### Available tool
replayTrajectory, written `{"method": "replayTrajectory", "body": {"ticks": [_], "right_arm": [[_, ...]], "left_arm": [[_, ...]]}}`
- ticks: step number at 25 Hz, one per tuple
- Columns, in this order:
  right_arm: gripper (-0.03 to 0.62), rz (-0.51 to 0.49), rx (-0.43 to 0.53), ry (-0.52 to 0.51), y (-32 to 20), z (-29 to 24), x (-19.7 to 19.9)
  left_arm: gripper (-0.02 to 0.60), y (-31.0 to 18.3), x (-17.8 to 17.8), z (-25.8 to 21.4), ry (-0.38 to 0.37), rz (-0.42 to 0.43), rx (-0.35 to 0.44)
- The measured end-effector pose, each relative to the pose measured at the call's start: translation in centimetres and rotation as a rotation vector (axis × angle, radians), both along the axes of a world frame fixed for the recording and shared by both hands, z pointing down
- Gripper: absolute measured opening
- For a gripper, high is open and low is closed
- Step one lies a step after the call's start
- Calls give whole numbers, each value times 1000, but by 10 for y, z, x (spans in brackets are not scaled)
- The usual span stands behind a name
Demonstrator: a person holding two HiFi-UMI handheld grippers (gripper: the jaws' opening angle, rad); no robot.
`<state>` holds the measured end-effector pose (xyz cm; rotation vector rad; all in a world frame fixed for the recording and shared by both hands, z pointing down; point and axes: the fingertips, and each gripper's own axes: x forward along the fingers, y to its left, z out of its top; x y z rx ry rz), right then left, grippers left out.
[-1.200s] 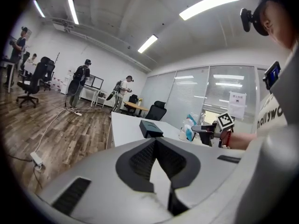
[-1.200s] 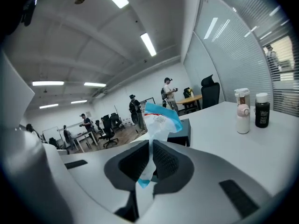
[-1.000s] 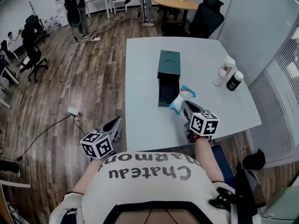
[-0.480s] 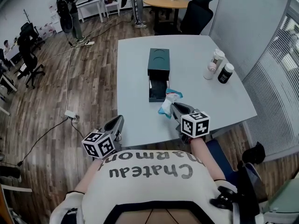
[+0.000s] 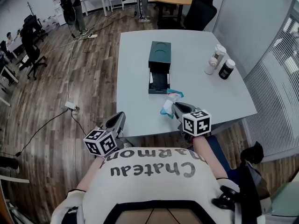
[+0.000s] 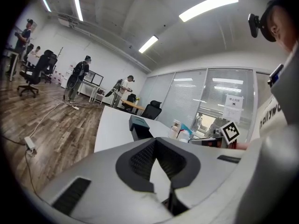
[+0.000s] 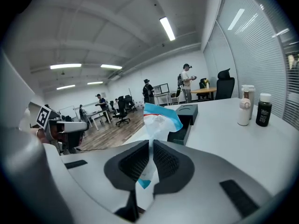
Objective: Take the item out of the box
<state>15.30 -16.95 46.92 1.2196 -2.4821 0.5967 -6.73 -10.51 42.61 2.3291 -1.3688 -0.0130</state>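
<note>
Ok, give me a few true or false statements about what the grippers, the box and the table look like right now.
1. The right gripper is shut on a blue and white plastic packet. True.
2. The packet lies inside the dark green box. False: it is out of the box, held above the pale grey table in front of the open drawer.
3. A white bottle and a black bottle stand on the table to the right of the box. True.
4. The left gripper grips the box's drawer. False: it is off the table's near edge and holds nothing.
</note>
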Motion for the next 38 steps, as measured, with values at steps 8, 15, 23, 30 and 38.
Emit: {"method": "replayTrajectory", "body": {"ticks": [8,15,23,30,38], "right_arm": [[25,-9,1,14,13,3,9],[25,5,-27,3,25,19,21],[25,6,-25,7,31,21,28],[25,9,-12,11,32,20,28],[25,16,-7,14,32,18,29]], "left_arm": [[-9,12,8,2,13,-15,2],[-9,26,17,12,6,-18,-14],[-9,31,22,10,6,-23,-9],[-10,32,20,9,4,-20,-7],[-9,32,18,7,-4,-18,-6]]}}
